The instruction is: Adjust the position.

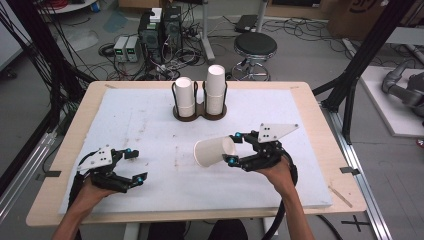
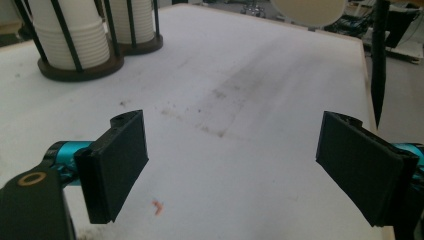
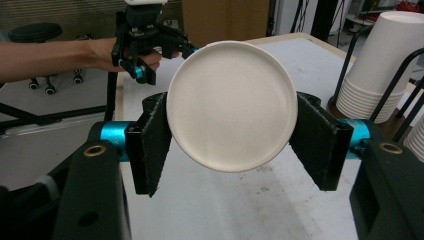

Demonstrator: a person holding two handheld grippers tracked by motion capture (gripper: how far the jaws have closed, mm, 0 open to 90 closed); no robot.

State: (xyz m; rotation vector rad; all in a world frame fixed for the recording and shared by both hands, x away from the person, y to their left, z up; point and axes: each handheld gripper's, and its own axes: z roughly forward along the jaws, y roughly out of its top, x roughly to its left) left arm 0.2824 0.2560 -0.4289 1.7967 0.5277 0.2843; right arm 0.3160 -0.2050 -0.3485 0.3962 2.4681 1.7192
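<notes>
Cup (image 1: pixel 214 151) on its side, long axis level, mouth pointing left toward left gripper (image 1: pixel 136 166). Clamped at its base between right gripper (image 1: pixel 234 148) jaws, above table (image 1: pixel 150 125). Left gripper wide open, empty.

Left gripper (image 1: pixel 134 165) low, jaws apart; right gripper (image 1: pixel 233 148) seemingly level, jaws clamped.

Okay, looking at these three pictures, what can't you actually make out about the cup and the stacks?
- Cup inside: right gripper view faces its closed bottom; in the high view its mouth faces away.
- Left tongs view: cup cut off by the top edge.
- Stacks: cup count too small in the high view; cropped in both gripper views.
- Holder base: partly hidden by the stacks.
</notes>
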